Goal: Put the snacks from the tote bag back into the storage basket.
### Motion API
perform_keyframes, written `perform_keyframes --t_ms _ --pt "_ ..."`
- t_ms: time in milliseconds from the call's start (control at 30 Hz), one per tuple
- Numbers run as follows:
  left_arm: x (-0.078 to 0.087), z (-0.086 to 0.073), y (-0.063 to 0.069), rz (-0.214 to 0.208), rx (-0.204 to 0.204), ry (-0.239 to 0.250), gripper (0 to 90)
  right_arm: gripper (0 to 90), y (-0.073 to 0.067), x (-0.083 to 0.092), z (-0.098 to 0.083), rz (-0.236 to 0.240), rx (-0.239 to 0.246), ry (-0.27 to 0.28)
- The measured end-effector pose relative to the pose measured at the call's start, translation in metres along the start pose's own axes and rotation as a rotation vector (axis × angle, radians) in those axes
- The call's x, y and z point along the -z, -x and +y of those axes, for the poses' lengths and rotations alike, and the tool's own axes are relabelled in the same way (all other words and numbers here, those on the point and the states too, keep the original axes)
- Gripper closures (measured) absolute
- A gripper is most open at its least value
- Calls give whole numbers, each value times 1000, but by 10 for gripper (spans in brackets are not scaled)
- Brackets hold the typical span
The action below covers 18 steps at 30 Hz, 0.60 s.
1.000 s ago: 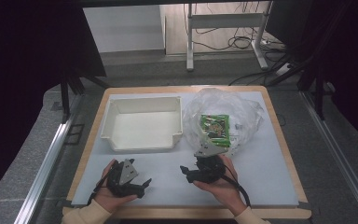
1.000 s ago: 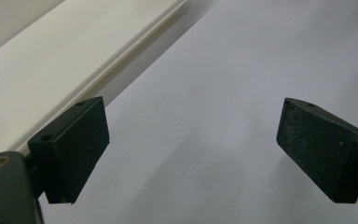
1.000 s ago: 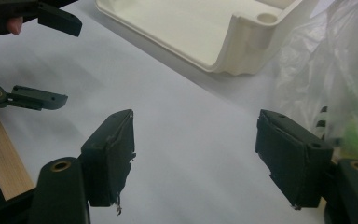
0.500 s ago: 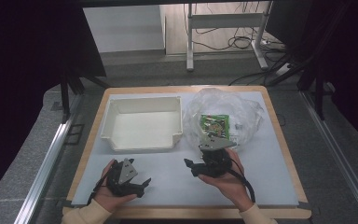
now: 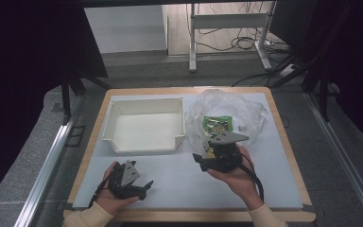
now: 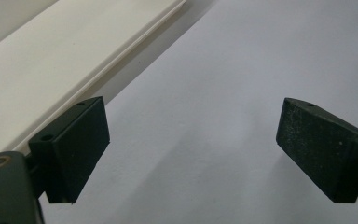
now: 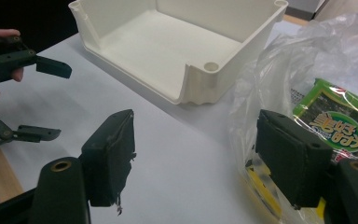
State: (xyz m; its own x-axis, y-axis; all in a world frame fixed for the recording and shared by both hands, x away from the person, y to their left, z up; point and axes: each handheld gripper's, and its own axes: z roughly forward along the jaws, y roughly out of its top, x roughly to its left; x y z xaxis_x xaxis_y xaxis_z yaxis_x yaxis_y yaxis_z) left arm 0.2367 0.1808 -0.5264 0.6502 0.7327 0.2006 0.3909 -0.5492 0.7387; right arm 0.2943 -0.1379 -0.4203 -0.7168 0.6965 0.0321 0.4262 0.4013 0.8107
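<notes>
Both tools spread wide over the white bench (image 5: pixel 179 179): left tool (image 5: pixel 144 188) just before the tray (image 5: pixel 144 125), right tool (image 7: pixel 193 154) at the clear bag (image 7: pixel 307 56) of green packets (image 7: pixel 342 119).

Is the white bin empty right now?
Empty. The white bin shows a bare floor from above and in the right gripper view.

Lit from the far side, bright across a pale floor (image 5: pixel 179 42) (cables (image 5: pixel 236 42) trailing loose on it). Beyond the table (image 5: pixel 283 142), white metal frame legs (image 5: pixel 191 42). Dark curtains (image 5: pixel 23 61) closing in left and right. Near the left, grey speckled flooring (image 5: pixel 23 161) and a metal rail (image 5: pixel 47 165).
</notes>
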Motion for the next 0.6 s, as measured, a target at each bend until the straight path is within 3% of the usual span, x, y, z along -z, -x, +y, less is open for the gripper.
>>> perform_keyframes --t_ms 67,167,600 --pt "0 0 0 1 0 -1 94 288 4 1 1 16 -25 -4" --pt "-1 0 0 3 1 -4 95 288 12 2 2 4 -44 -1" --pt "0 0 -1 4 3 -3 95 288 24 -5 15 -2 -52 6"
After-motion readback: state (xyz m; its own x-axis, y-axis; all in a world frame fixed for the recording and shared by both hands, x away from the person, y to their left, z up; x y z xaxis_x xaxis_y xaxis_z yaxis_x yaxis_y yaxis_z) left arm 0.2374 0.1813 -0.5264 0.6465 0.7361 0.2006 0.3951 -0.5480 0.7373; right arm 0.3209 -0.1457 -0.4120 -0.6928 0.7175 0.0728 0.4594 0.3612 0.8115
